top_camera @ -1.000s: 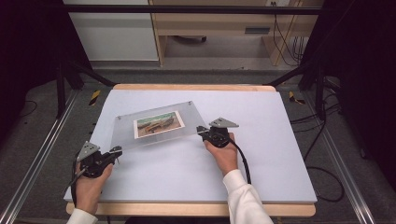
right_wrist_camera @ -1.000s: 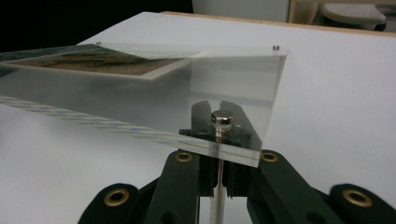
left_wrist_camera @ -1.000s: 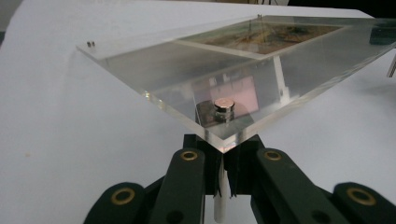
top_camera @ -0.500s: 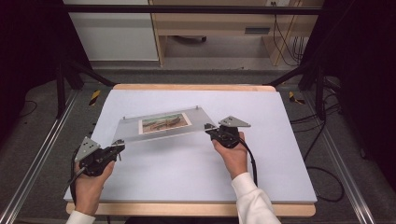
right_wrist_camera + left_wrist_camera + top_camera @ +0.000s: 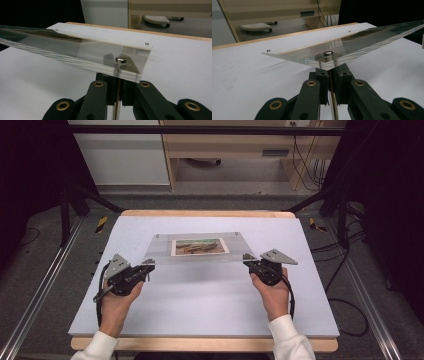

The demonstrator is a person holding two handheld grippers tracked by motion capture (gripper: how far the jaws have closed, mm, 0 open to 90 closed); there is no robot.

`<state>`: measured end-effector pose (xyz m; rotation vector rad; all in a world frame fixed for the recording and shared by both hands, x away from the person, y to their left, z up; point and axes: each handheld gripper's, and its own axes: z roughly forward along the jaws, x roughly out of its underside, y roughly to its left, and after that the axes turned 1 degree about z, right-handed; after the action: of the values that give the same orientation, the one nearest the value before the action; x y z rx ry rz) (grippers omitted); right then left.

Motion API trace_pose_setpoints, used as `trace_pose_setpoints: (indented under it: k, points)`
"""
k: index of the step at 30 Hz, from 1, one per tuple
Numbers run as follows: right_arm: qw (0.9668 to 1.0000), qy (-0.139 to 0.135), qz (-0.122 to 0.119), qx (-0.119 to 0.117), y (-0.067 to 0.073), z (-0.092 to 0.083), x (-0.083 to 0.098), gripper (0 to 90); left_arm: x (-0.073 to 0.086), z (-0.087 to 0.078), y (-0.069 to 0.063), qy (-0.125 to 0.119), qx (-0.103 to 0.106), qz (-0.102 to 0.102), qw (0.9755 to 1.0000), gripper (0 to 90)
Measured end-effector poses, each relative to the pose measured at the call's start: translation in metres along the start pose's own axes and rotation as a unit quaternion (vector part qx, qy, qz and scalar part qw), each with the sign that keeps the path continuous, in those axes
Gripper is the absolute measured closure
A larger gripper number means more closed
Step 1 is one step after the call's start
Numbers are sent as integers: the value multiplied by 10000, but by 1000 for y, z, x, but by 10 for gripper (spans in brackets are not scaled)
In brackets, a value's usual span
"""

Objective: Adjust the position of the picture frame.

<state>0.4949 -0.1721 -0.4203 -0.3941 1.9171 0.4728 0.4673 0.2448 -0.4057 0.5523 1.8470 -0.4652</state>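
Observation:
A clear acrylic picture frame (image 5: 197,256) with a landscape photo (image 5: 200,246) in it hangs level above the white table (image 5: 200,310), carried by its two near corners. My left gripper (image 5: 148,265) is shut on the near-left corner and my right gripper (image 5: 248,260) on the near-right one. In the left gripper view the black jaws (image 5: 329,73) meet under a small metal stud (image 5: 327,53) in the frame's (image 5: 362,40) corner. The right gripper view shows the same grip (image 5: 117,80) below another stud (image 5: 121,60) on the frame (image 5: 75,51). A hand holds each gripper.
The table has a wooden strip along its far edge (image 5: 205,213) and its near edge. Aluminium rails (image 5: 40,295) run along both sides. Two yellow-and-black tools (image 5: 101,223) (image 5: 312,223) lie on the floor beyond the far corners. A wooden cabinet (image 5: 230,150) stands behind.
Both hands moved right and up with the frame. The frame, skewed on the left part of the table before, now hangs raised, square to the table and nearer its middle.

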Motion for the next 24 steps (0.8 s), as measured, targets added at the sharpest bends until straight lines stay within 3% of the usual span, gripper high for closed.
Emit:
trace_pose_setpoints:
  k: [13, 24]
  points:
    - [9990, -81, 239, 359, -29, -34, 15, 845, -8, 36, -22, 55, 329, 218, 9992, 822]
    - [9986, -109, 300, 425, -33, -36, 21, 845, -7, 43, -22, 68, 331, 272, 9991, 821]
